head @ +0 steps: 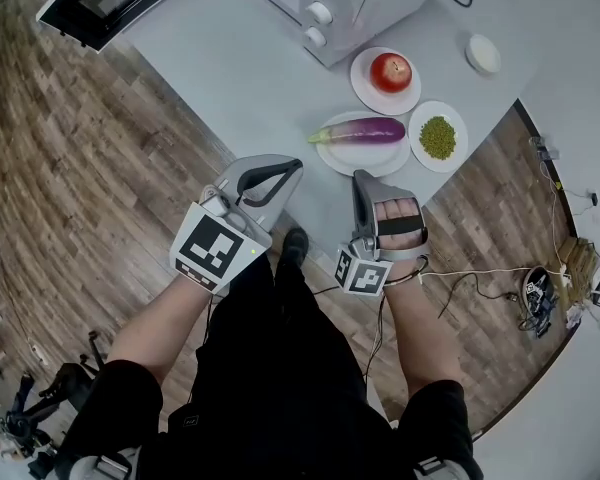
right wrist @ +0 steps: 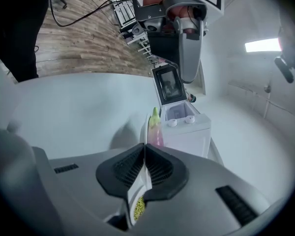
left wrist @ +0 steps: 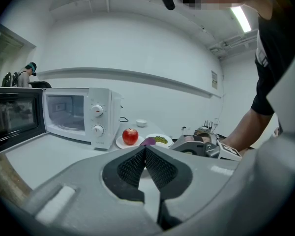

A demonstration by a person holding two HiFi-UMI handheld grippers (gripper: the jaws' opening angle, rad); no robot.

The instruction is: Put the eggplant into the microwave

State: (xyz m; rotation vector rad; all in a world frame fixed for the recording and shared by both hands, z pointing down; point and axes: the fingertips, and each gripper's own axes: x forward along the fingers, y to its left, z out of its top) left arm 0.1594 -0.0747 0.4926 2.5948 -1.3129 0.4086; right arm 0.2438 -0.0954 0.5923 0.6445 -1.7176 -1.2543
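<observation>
Waiting tools: the left tool (head: pixel 290 170) and the right tool (head: pixel 361 180) hang by the near edge of the worktop (head: pixel 230 78). Neither one touches anything.
Left tool: its two jaws are pressed together with nothing between them.
Right tool: its jaws are together too, and empty. It points at the eggplant (head: pixel 365 130), so I think it will do the picking up.
Eggplant: it lies on a white plate (head: pixel 332 155) just beyond the right tool, with its green end toward the left.
Microwave: the microwave (head: pixel 345 3) sits at the far side. Its door (head: pixel 100 3) hangs wide open to the left, ready for the food.
Other food: an apple (head: pixel 391 71) and some green beans (head: pixel 438 137) sit close by on their own plates, so the grab must be careful.
Next: the jaws must open first.
</observation>
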